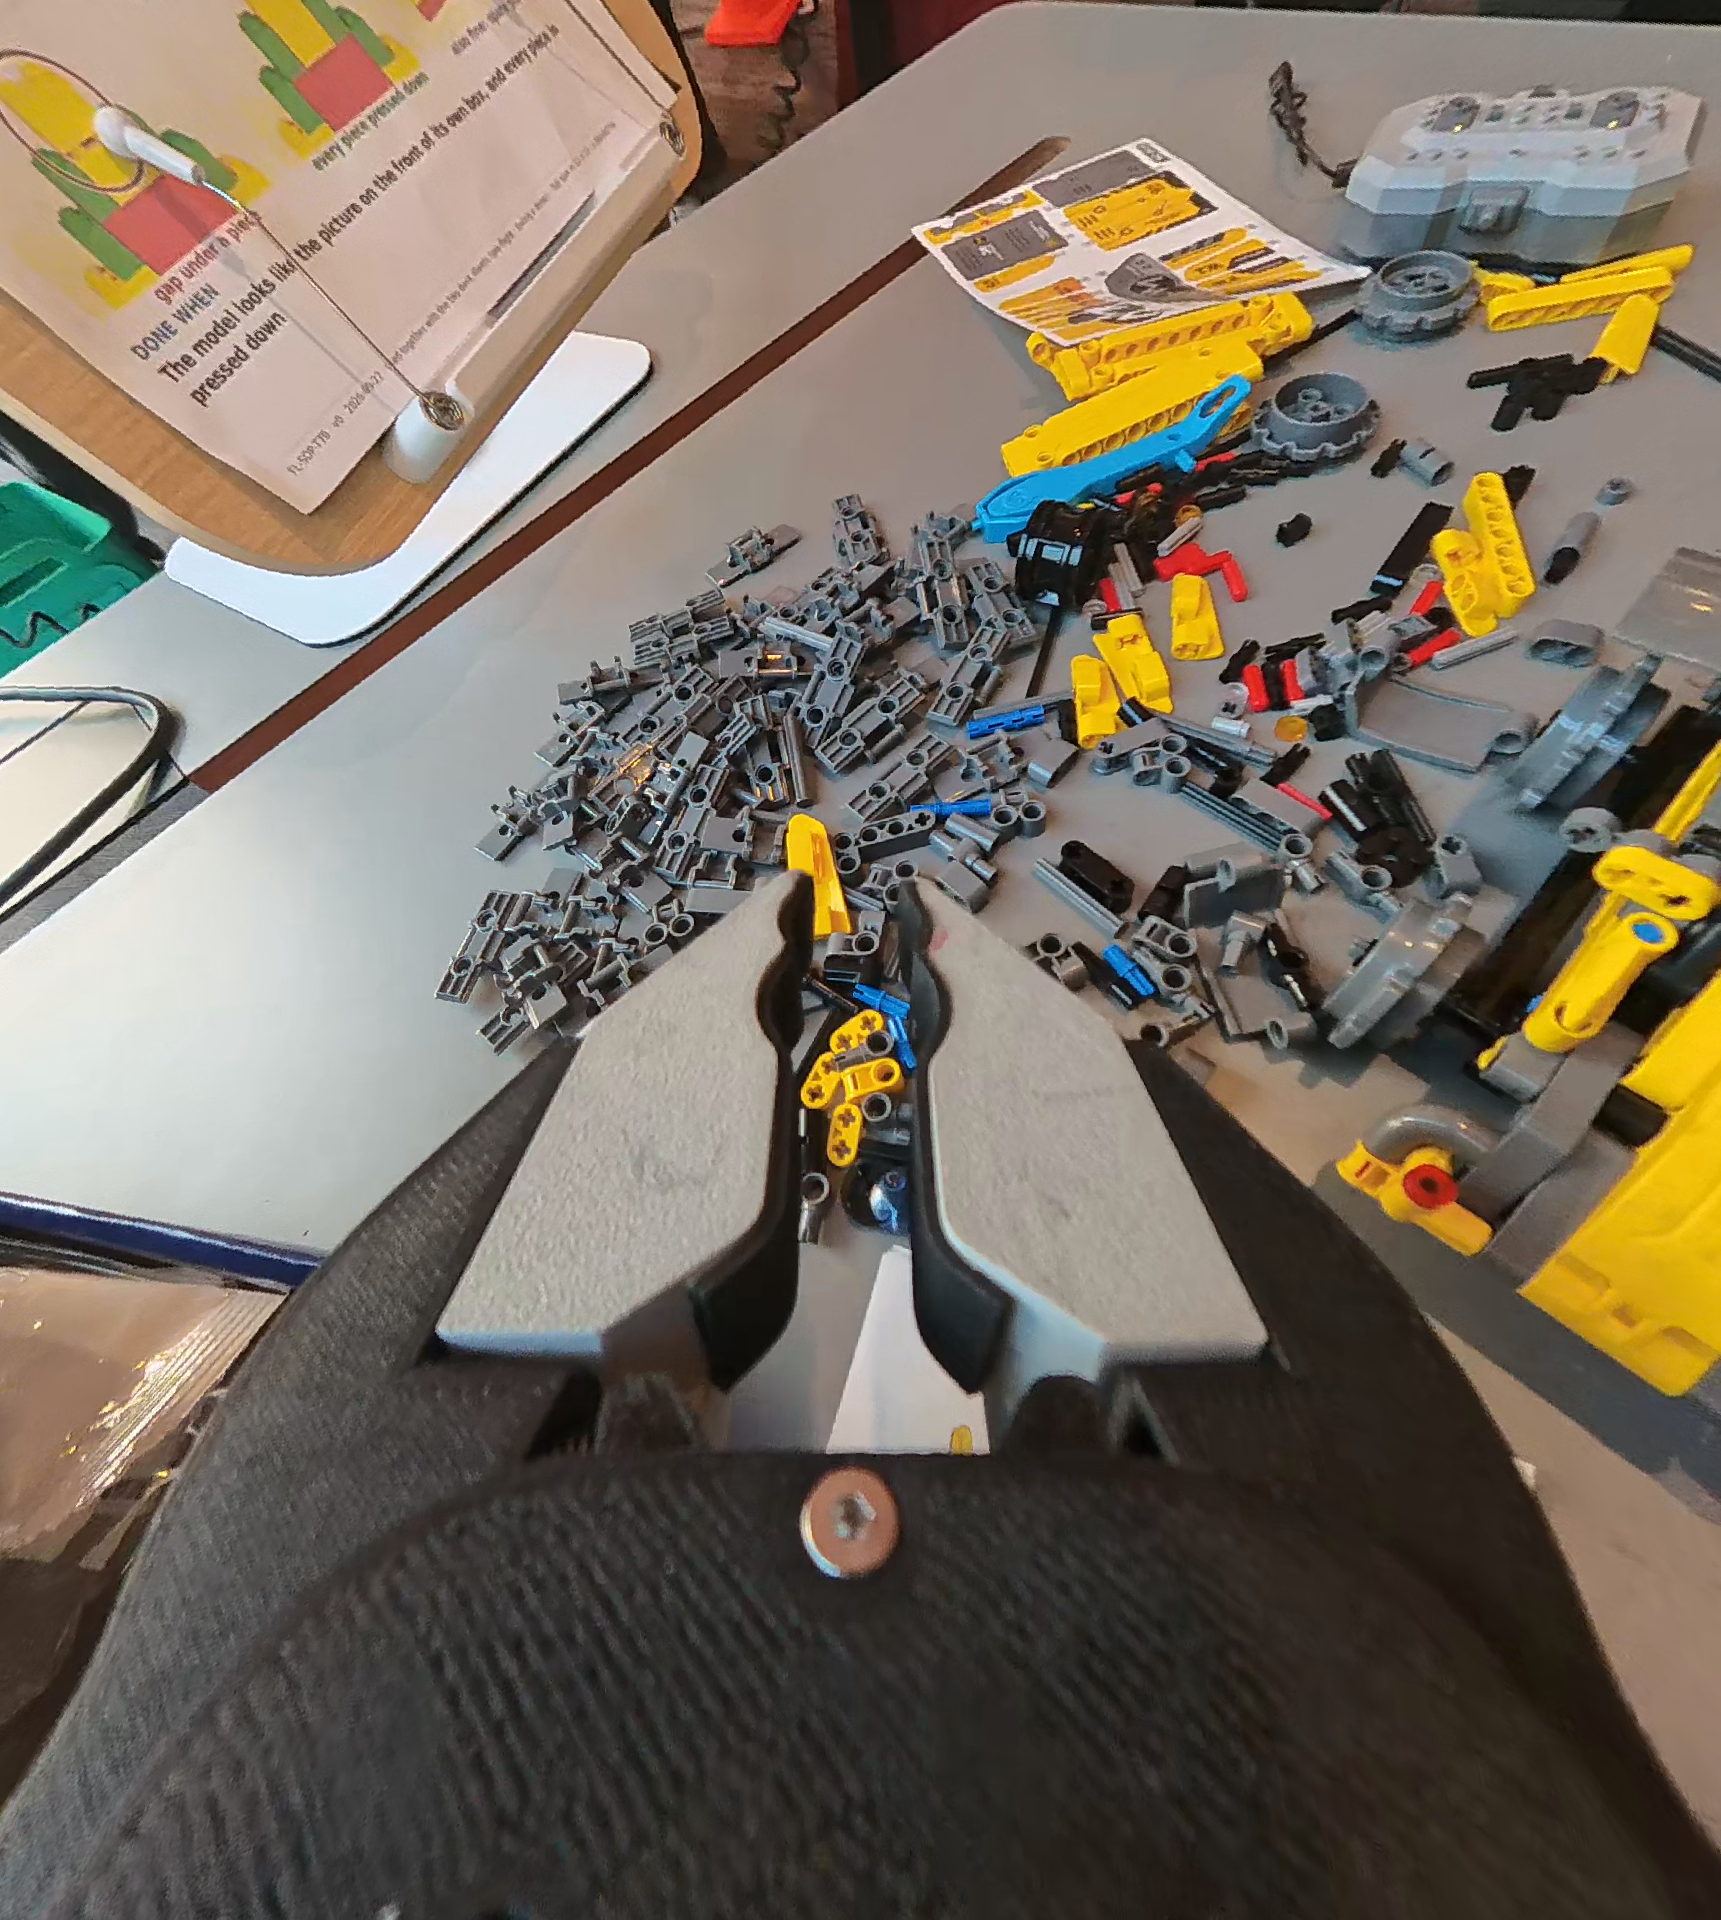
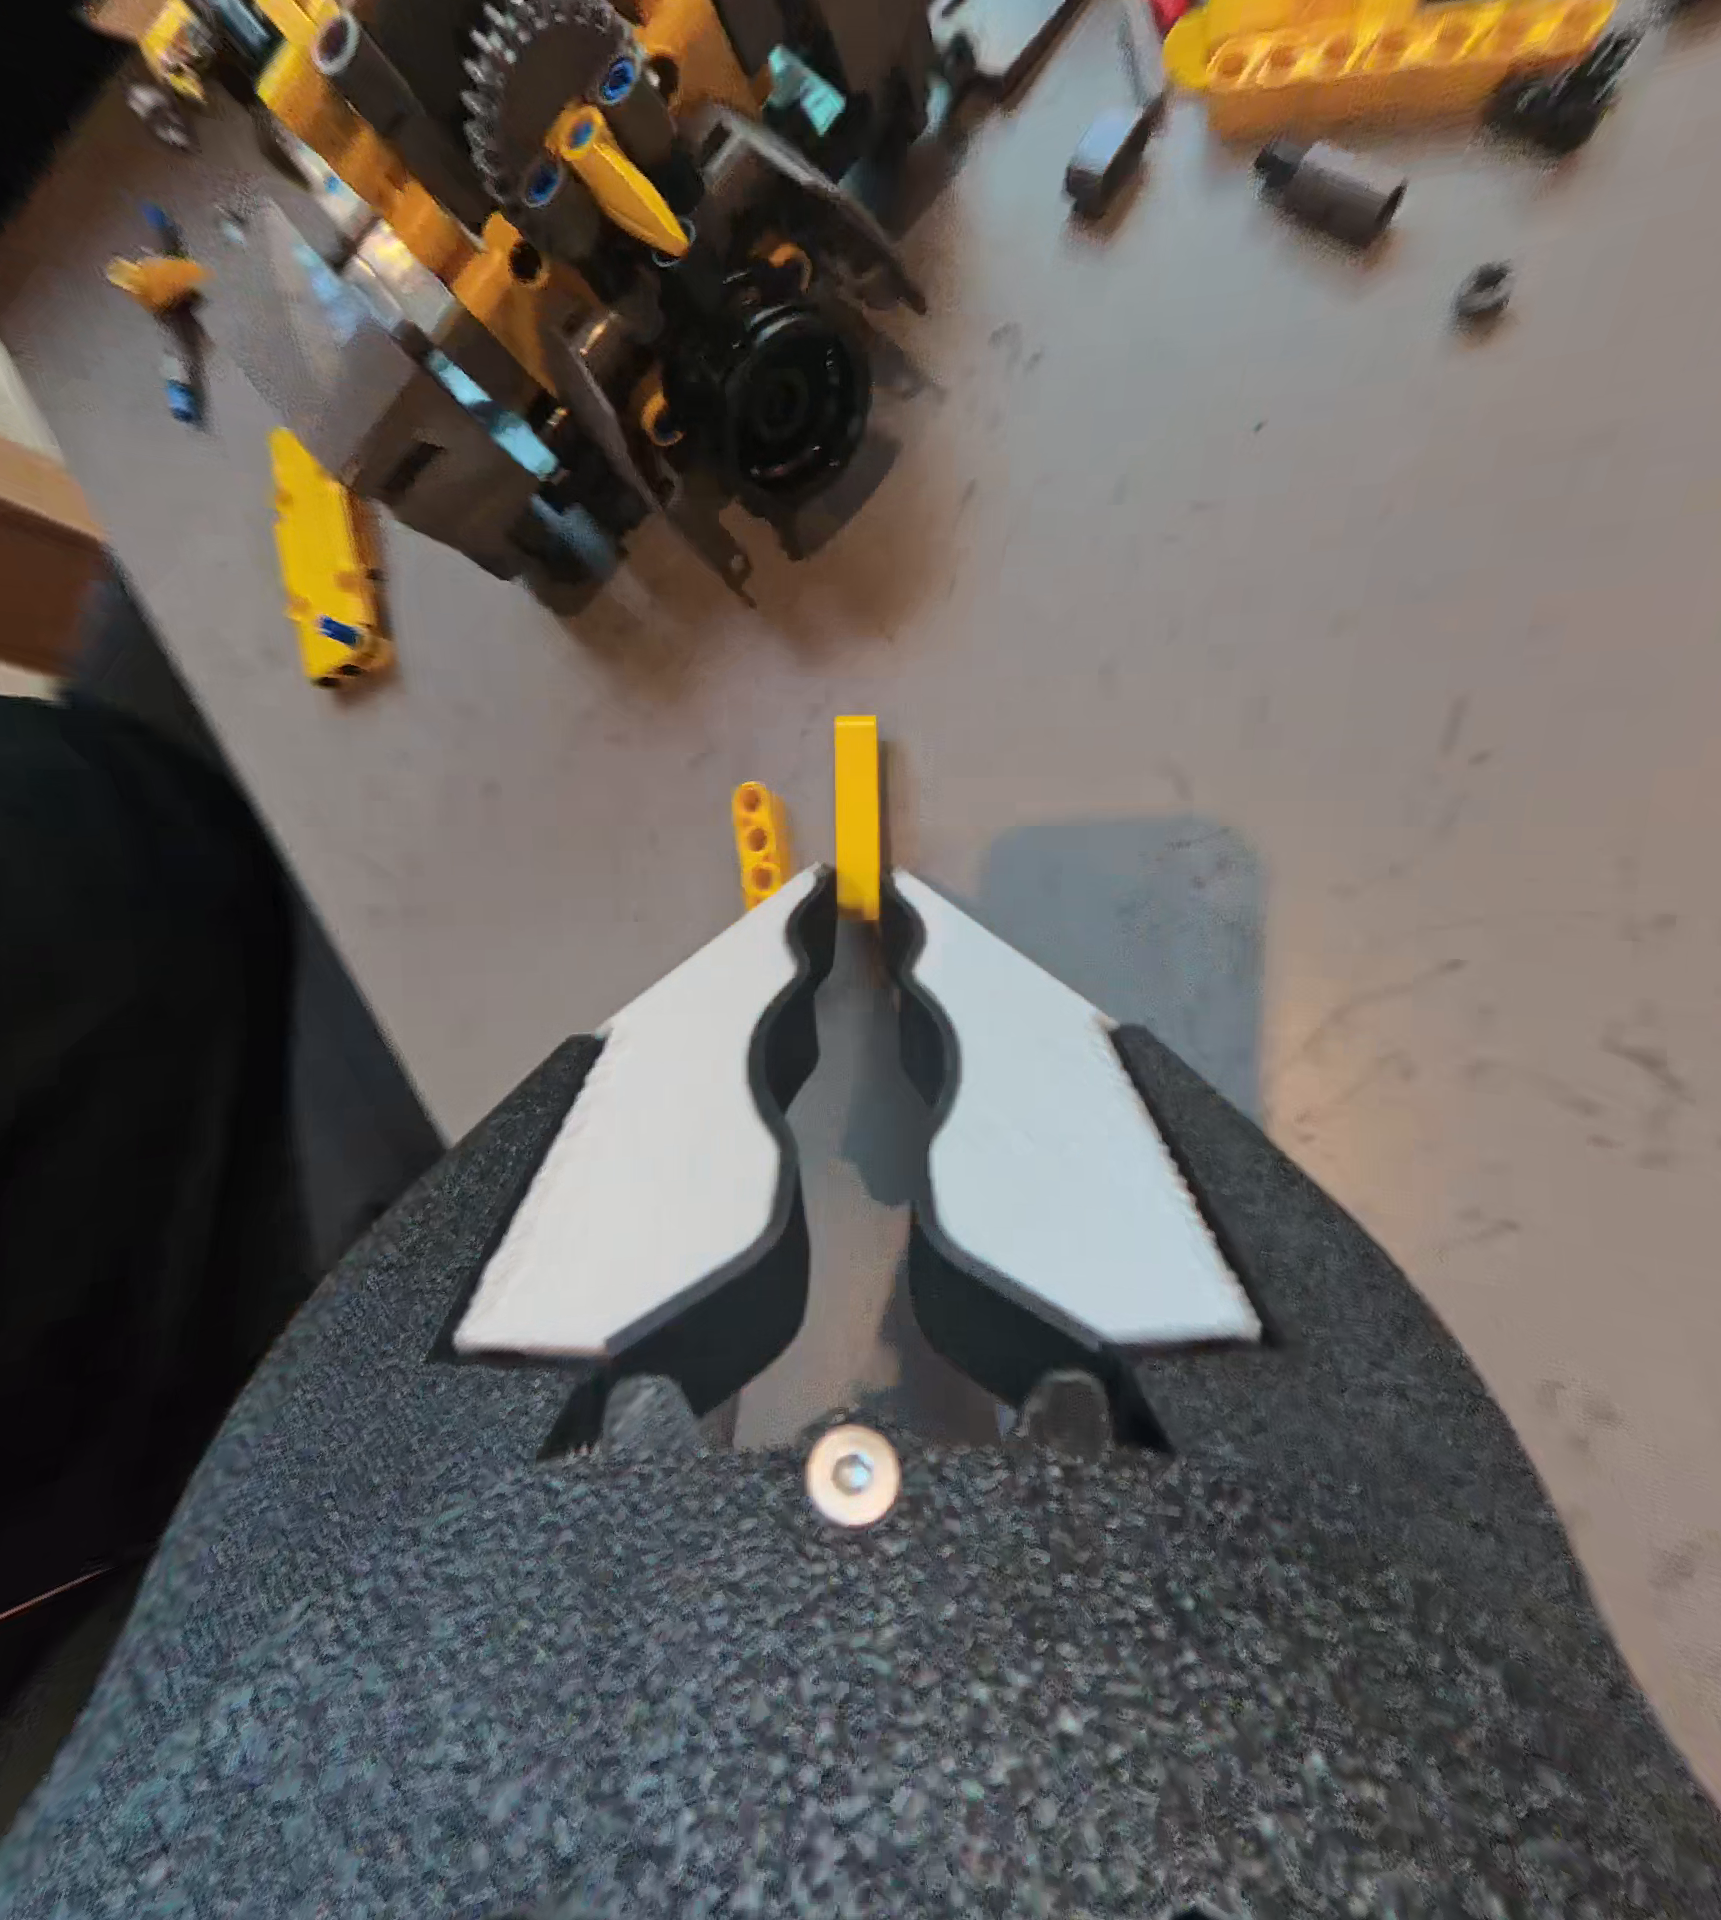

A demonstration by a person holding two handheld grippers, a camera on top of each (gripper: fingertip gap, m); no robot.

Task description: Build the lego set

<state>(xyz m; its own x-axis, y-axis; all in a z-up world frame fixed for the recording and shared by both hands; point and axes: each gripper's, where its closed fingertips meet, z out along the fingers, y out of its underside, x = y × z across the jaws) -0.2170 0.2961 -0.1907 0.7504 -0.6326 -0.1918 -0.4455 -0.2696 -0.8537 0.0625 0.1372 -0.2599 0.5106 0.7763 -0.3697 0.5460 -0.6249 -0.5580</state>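
Left tool (image 1: 851,894) stands slightly open over grey parts (image 1: 731,727) on the worktop (image 1: 264,935), beside a yellow piece (image 1: 820,873); right tool (image 2: 856,883) grips a yellow bar (image 2: 856,810).

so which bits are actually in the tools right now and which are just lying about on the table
In or at the tools:
- yellow strip, pinched in the right tool
- yellow wedge, at the tips of the open left tool; not clearly gripped

Lying about:
- grey parts pile
- half-built yellow model
- sticker sheet
- grey box
- holed yellow beam
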